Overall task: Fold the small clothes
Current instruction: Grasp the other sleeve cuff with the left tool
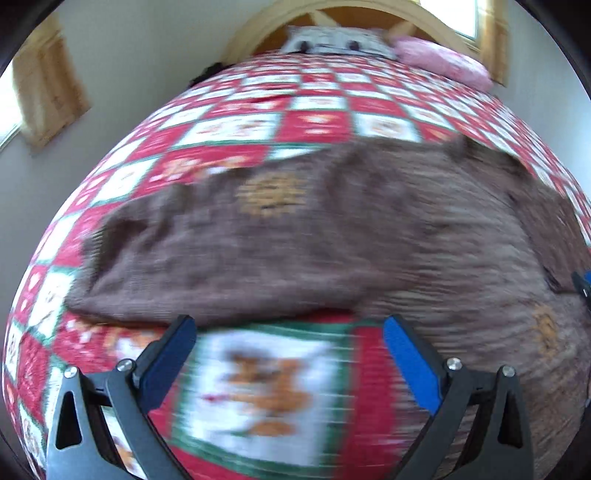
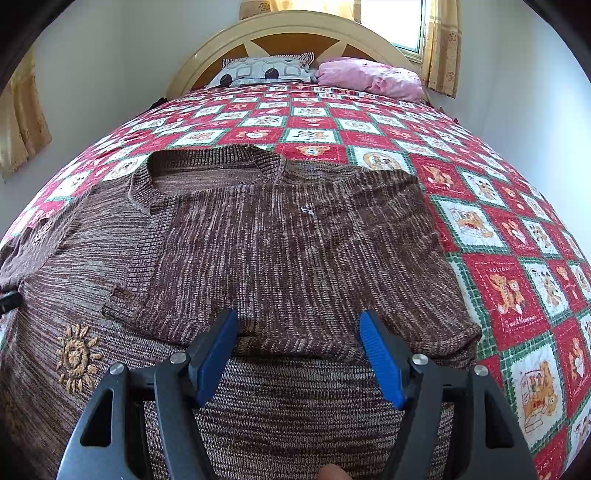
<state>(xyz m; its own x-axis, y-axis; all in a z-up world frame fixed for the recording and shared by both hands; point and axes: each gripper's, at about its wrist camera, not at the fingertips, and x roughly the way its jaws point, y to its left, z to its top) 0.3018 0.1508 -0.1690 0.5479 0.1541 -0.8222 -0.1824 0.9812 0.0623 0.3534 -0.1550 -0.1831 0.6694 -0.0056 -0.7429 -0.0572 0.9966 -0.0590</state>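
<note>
A brown knit sweater (image 2: pixel 288 243) with orange sun embroidery lies on the bed. Its right sleeve side is folded over the body. In the blurred left wrist view the sweater (image 1: pixel 295 240) stretches across the middle, with one sleeve reaching left. My left gripper (image 1: pixel 290 325) is open and empty, just in front of the sleeve's near edge, above the quilt. My right gripper (image 2: pixel 297 319) is open and empty, over the sweater at the near edge of the folded part. The other gripper's tip shows at the left edge of the right wrist view (image 2: pixel 9 299).
The bed has a red, white and green patchwork quilt (image 2: pixel 498 229). A patterned pillow (image 2: pixel 266 70) and a pink pillow (image 2: pixel 373 77) lie by the wooden headboard (image 2: pixel 291 33). White walls stand on both sides, with a curtained window (image 2: pixel 406 22) behind.
</note>
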